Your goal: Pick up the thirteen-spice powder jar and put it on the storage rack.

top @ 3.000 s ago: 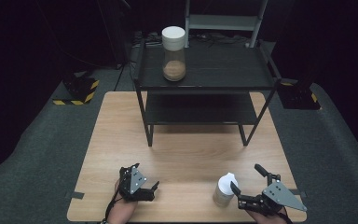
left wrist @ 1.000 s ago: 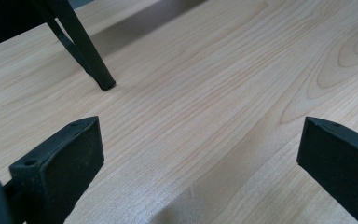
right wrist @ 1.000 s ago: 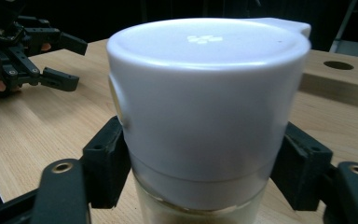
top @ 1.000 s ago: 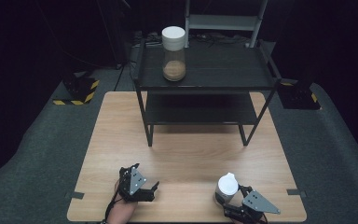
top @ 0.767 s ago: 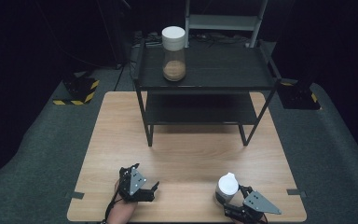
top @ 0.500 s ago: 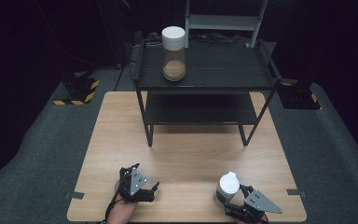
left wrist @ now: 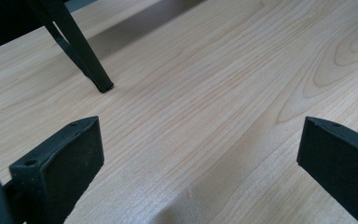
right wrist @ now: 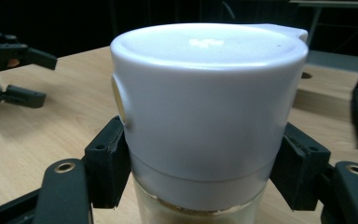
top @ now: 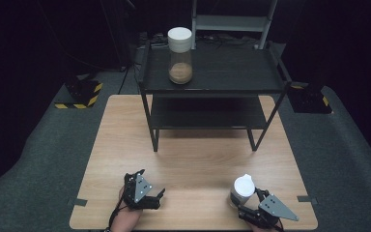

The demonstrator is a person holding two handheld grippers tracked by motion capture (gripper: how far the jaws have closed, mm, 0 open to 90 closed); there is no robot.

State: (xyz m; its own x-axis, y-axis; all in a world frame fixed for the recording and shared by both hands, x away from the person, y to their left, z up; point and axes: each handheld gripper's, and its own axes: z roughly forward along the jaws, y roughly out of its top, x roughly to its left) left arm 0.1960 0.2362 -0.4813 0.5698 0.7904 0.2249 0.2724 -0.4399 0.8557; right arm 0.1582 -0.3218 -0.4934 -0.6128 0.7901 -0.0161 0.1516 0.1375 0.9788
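The right gripper has its jaws clamped on a small white-lidded jar, upright at the near right edge of the wooden table. The left gripper rests near the front left, jaws spread wide over bare wood.
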